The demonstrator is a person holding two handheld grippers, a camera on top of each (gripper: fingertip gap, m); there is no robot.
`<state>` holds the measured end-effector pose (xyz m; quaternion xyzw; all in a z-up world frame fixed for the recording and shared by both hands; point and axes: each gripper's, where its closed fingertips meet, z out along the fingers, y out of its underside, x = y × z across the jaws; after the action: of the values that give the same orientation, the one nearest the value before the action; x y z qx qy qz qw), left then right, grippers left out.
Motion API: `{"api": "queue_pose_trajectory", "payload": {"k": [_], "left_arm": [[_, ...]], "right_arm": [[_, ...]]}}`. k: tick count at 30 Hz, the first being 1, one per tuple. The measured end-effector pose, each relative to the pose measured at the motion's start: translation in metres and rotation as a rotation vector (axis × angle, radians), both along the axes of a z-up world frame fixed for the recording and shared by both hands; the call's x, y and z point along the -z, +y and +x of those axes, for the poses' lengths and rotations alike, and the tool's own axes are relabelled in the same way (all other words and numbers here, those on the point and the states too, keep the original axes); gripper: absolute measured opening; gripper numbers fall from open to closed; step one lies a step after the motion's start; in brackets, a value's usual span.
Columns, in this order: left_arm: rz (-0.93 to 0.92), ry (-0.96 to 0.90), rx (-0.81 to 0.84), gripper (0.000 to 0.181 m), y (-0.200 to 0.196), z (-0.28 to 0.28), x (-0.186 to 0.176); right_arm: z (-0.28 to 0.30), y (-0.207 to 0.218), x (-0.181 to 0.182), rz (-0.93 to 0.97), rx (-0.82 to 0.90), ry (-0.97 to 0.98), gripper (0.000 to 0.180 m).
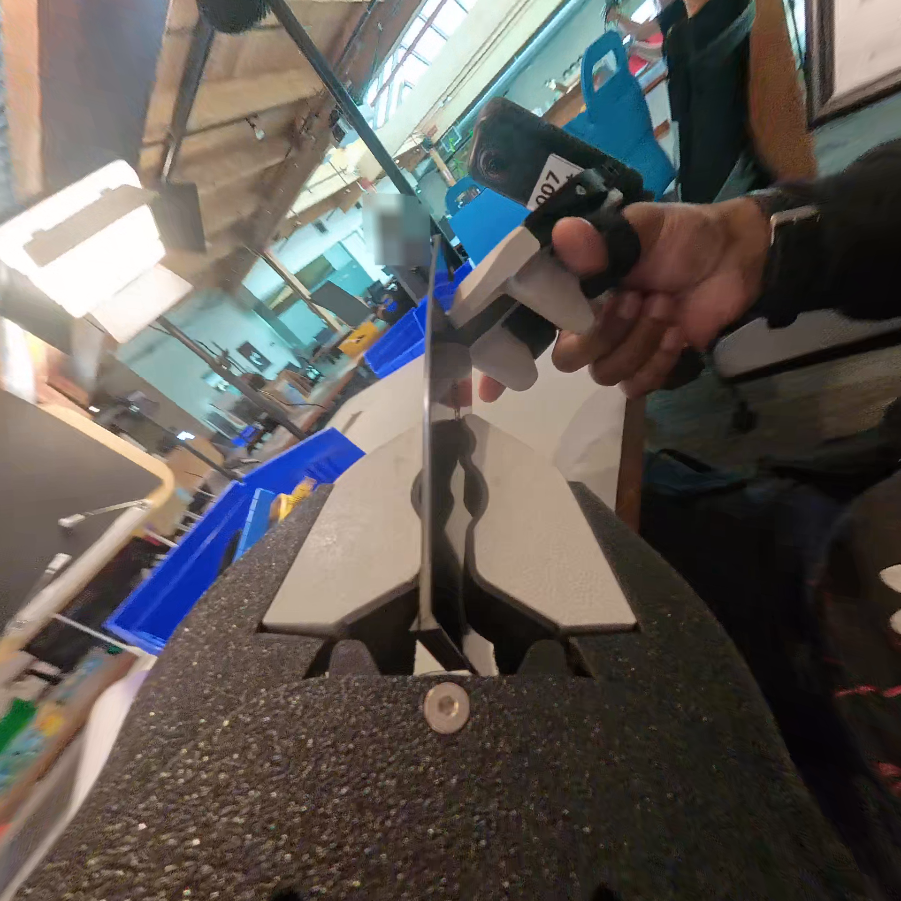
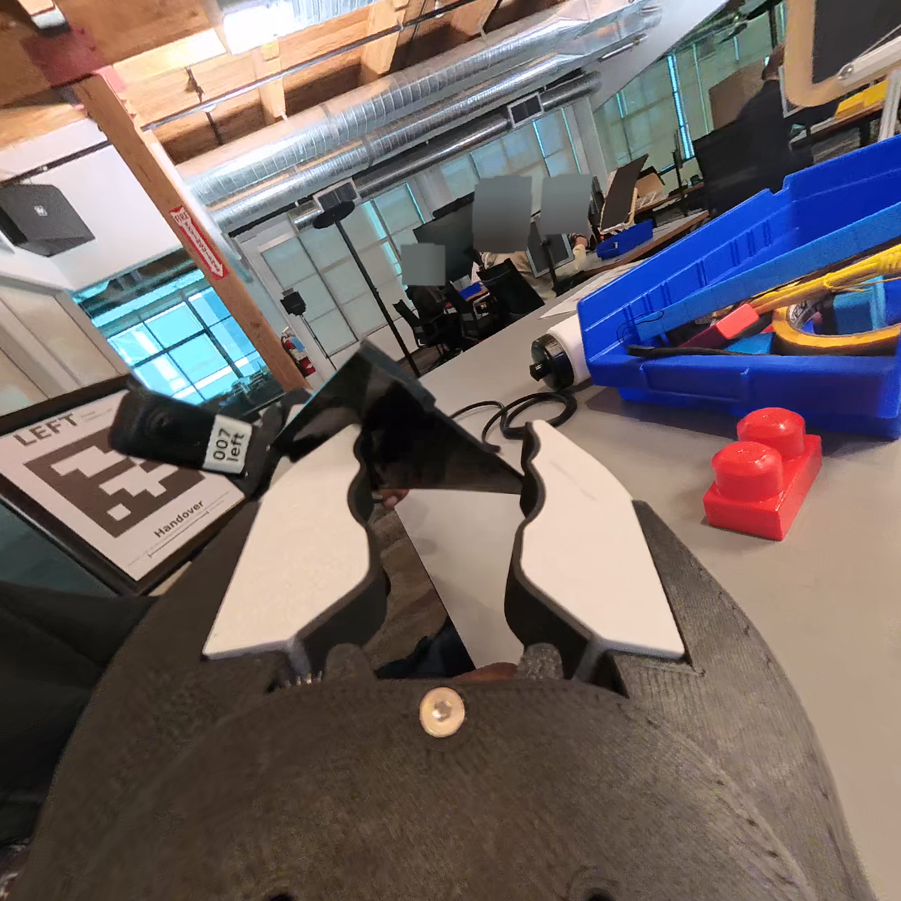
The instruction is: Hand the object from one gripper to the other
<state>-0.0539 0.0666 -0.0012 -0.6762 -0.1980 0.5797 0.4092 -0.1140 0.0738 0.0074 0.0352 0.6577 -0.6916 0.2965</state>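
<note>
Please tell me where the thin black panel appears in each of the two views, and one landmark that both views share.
Left wrist view: thin black panel at centre, edge-on, clamped in the left tool.
Right wrist view: its glossy face at centre, between the open right tool's fingers.
Shared landmark: the blue bin.

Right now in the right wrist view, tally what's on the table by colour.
Red: 1, toy building brick
Blue: 1, plastic bin
Black: 1, coiled cable
White with black cap: 1, bottle lying on its side
Total: 4, not counting the bin's contents.
</note>
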Motion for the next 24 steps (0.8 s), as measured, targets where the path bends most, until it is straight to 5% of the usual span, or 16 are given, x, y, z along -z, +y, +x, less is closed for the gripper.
{"api": "queue_pose_trajectory", "payload": {"k": [8, 12, 19, 21, 24], "left_arm": [[0.051, 0.103, 0.083, 0.003, 0.006, 0.015, -0.017], [0.065, 0.224, -0.038, 0.003, -0.018, 0.022, -0.037], [-0.580, 0.378, -0.502, 0.002, -0.034, -0.004, -0.022], [-0.760, 0.392, -0.560, 0.002, -0.030, -0.013, -0.012], [-0.799, 0.443, -0.539, 0.003, -0.013, -0.022, -0.005]], "right_arm": [[-0.003, 0.010, -0.013, -0.078, -0.082, -0.080, 0.060], [-0.021, 0.007, -0.007, -0.053, -0.054, -0.219, 0.059], [0.021, -0.004, -0.006, -0.012, -0.188, -0.336, 0.070], [0.029, -0.007, -0.005, 0.007, -0.193, -0.367, 0.073], [0.032, -0.011, 0.000, 0.040, -0.166, -0.403, 0.075]]}}
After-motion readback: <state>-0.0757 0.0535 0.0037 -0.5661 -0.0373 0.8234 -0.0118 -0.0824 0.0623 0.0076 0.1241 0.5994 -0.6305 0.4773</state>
